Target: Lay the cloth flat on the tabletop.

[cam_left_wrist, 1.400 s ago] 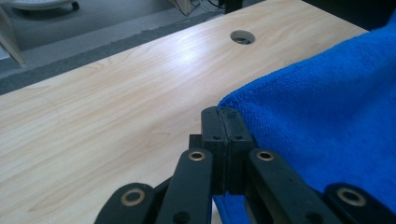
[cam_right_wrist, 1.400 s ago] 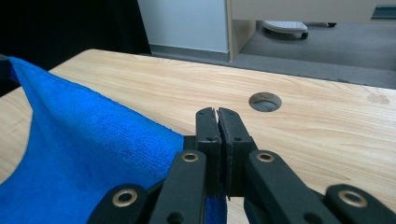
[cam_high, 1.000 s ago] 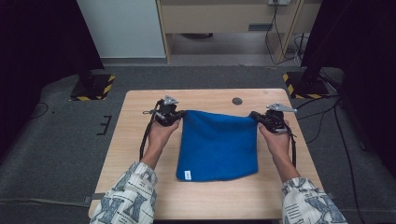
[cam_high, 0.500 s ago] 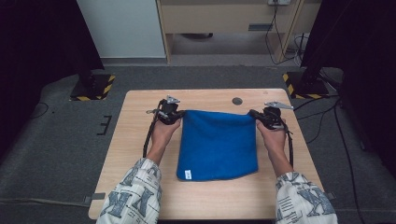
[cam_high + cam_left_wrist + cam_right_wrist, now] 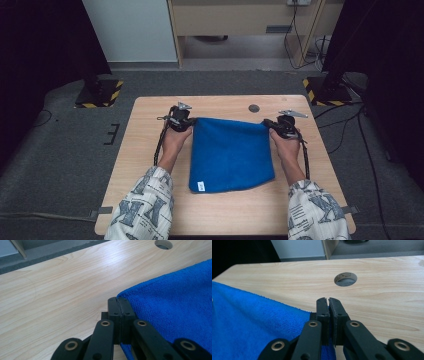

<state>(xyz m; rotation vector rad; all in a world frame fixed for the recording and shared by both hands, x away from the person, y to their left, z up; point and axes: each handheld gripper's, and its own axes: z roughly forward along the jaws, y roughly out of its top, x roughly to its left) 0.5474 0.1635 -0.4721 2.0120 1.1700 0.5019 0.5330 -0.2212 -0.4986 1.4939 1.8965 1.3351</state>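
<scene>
Both grippers, left [image 5: 181,121] and right [image 5: 283,126], clamp my blue towel's [image 5: 230,155] far corners, stretching it flat near the table's [image 5: 150,150] far edge.

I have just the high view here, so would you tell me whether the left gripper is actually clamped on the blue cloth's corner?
Observer: Yes, in the left gripper view the left gripper is pinched shut on the far corner of the blue cloth.
Operator: Thank you, and the right one?
Observer: The right gripper is likewise shut on its corner, with cloth bunched under the jaws.
Operator: Is anything ahead of it?
Observer: A round hole in the table.
</scene>
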